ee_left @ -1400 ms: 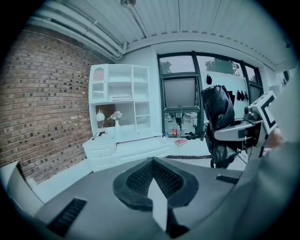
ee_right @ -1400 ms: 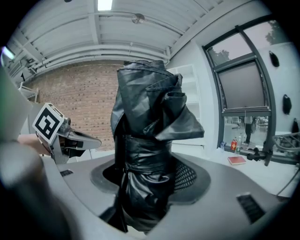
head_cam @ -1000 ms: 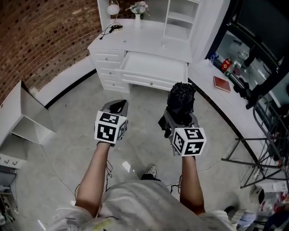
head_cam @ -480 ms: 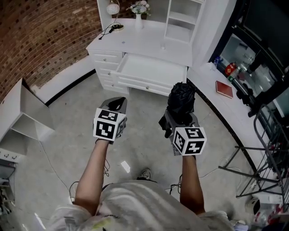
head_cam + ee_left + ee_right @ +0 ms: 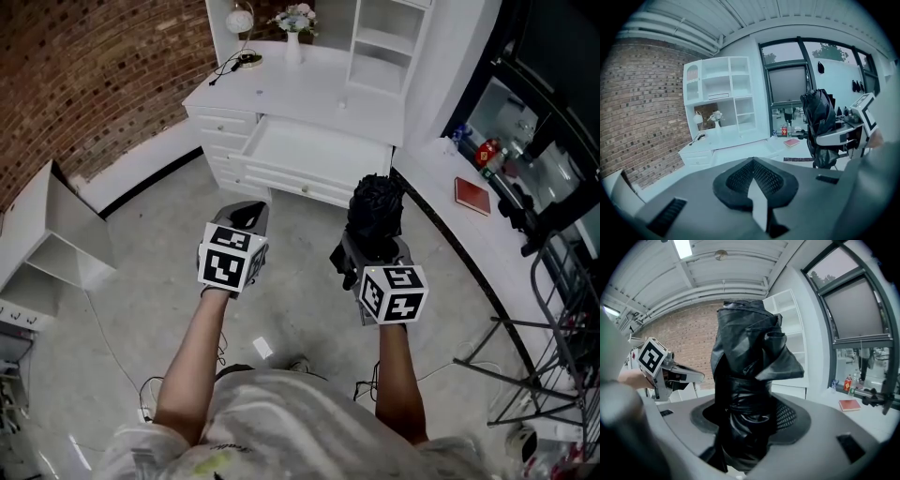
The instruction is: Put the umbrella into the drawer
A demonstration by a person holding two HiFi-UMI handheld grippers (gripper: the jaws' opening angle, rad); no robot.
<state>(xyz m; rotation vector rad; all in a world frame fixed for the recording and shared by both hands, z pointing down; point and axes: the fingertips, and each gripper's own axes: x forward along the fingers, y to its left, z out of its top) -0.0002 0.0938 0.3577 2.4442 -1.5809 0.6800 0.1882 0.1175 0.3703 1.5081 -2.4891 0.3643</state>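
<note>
Open drawer (image 5: 314, 155) slightly lower in view, right gripper (image 5: 374, 249) clamping umbrella (image 5: 377, 208), left gripper (image 5: 246, 217) closed empty, floor (image 5: 150, 244) perhaps concrete

No words, brands or numbers could be read anywhere. The cubes on the left gripper (image 5: 244, 216) and the right gripper (image 5: 373, 246) carried only black-and-white square marker patterns, not letters. The red book (image 5: 472, 196) on the side worktop (image 5: 433, 178) showed no legible title, and the labels on the bottles (image 5: 480, 150) were too small to read.
</note>
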